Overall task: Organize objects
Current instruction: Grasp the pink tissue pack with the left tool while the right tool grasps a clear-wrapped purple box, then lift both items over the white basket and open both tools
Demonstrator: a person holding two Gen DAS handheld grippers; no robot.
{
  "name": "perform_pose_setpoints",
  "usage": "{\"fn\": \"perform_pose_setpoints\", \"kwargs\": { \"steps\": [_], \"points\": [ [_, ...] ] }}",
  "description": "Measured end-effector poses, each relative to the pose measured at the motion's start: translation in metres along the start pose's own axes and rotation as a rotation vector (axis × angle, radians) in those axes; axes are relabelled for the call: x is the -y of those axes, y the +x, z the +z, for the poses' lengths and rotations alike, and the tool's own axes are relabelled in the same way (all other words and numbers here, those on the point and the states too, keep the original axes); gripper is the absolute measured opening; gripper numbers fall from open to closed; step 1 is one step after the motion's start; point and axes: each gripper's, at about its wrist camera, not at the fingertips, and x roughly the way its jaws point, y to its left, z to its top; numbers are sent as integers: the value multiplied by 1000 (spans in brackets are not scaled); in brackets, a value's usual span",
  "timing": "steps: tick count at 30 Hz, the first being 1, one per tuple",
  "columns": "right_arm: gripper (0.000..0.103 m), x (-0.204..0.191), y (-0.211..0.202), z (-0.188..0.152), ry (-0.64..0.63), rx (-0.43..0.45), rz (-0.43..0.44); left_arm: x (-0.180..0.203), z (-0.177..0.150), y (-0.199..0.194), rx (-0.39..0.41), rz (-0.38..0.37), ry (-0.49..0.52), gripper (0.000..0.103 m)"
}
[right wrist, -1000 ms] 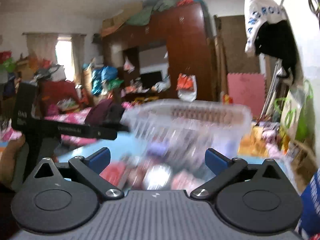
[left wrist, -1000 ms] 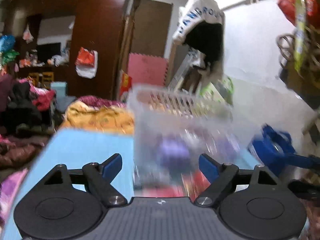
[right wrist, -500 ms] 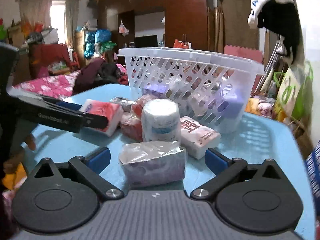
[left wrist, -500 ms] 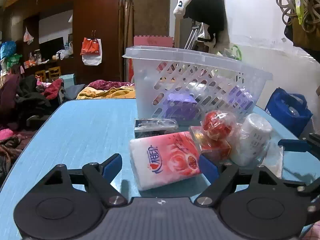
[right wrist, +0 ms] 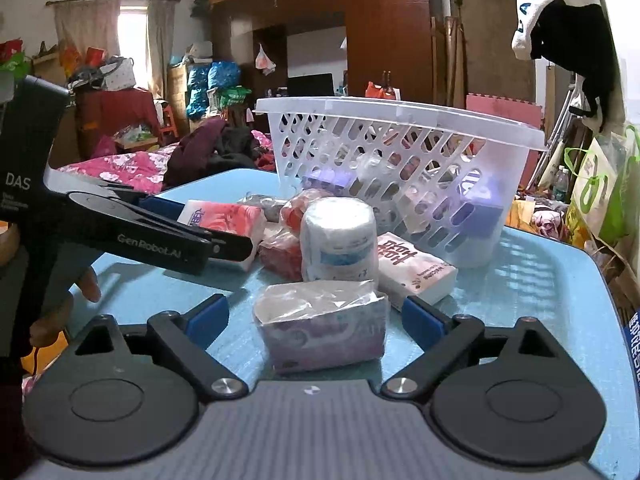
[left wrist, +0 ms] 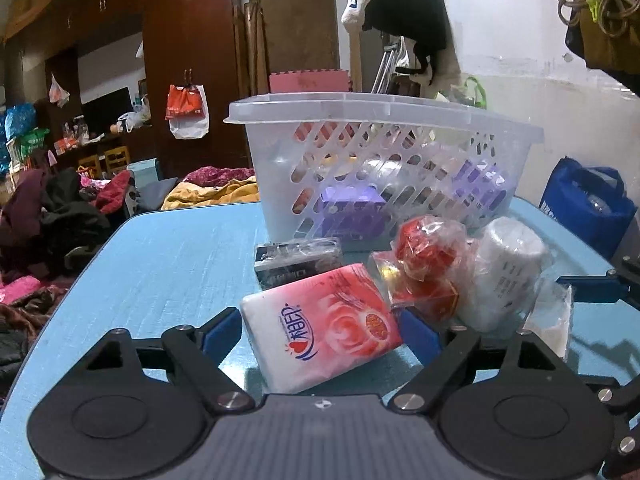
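Note:
A pink tissue pack (left wrist: 320,332) lies on the blue table (left wrist: 160,260) between the blue pads of my left gripper (left wrist: 320,334); the pads stand just off its sides, so the gripper is open. A plastic-wrapped purple tissue pack (right wrist: 320,328) lies between the pads of my right gripper (right wrist: 316,316), whose jaws are closing with small gaps left on both sides. Behind both stands a white slotted basket (left wrist: 380,120) (right wrist: 400,116) with purple boxes (left wrist: 352,208) inside. In the right wrist view, the left gripper (right wrist: 208,228) straddles the pink pack (right wrist: 224,220).
A white roll (left wrist: 508,268) (right wrist: 340,236), red wrapped items (left wrist: 428,248) (right wrist: 288,252), a black box (left wrist: 296,260) and a white-and-red tissue pack (right wrist: 412,268) crowd the table before the basket. A blue bag (left wrist: 588,208) stands off the right edge. Clothes pile up beyond the left edge.
Both grippers have come down from a blurred, higher view of the basket to the table. Each now has a tissue pack between its fingers, and the right jaws have narrowed a little.

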Motion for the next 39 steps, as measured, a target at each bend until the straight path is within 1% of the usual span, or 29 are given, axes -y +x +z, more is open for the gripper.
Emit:
{"fn": "perform_pose_setpoints", "kwargs": {
  "steps": [2,3,4,5,6,8,11,14,16,19,21,26,27,29,30,33,34,36,37,39],
  "points": [
    [85,-1,1,0,-3,-4,0,0,0,-1,1,2,-2,89],
    [84,-1,1,0,-3,-9,2,0,0,-1,1,4,0,88],
    [78,-1,2,0,-5,-14,4,0,0,-2,5,5,6,87],
    [70,-1,2,0,-7,-17,2,2,-1,-3,11,10,17,85],
    [69,-2,3,0,-9,-18,0,2,-2,-6,28,19,24,82],
    [69,-3,1,-1,-15,-5,0,-2,-4,-13,80,35,8,81],
    [69,-3,-3,-3,-17,28,-4,-13,-5,-26,131,-5,-18,80],
    [69,-1,-9,-6,0,74,-6,-22,-6,-37,165,-9,-20,80],
    [69,2,-16,-8,22,113,-1,-28,-8,-42,179,-5,-28,80],
    [69,12,-30,-14,110,180,53,-35,-10,-43,187,-9,-44,80],
    [69,16,-41,-13,139,217,60,-38,-10,-42,193,-12,-54,80],
    [69,25,-69,8,173,308,51,-45,-4,-48,244,-50,-99,80],
    [69,29,-74,14,193,322,69,-46,-3,-51,257,-59,-104,80],
    [69,37,-85,22,254,373,154,-52,0,-56,289,-72,-123,79],
    [69,38,-91,25,256,397,173,-54,0,-58,297,-70,-128,79],
    [69,35,-93,31,229,419,78,-61,3,-62,312,-64,-143,79],
    [69,36,-91,34,226,414,71,-62,5,-63,315,-68,-144,78],
    [69,39,-84,44,222,402,77,-61,15,-63,320,-87,-143,78],
    [69,39,-79,53,206,396,60,-59,24,-63,322,-100,-132,78],
    [69,38,-68,74,159,388,-5,-54,45,-60,326,-129,-106,77]
  ]
}}
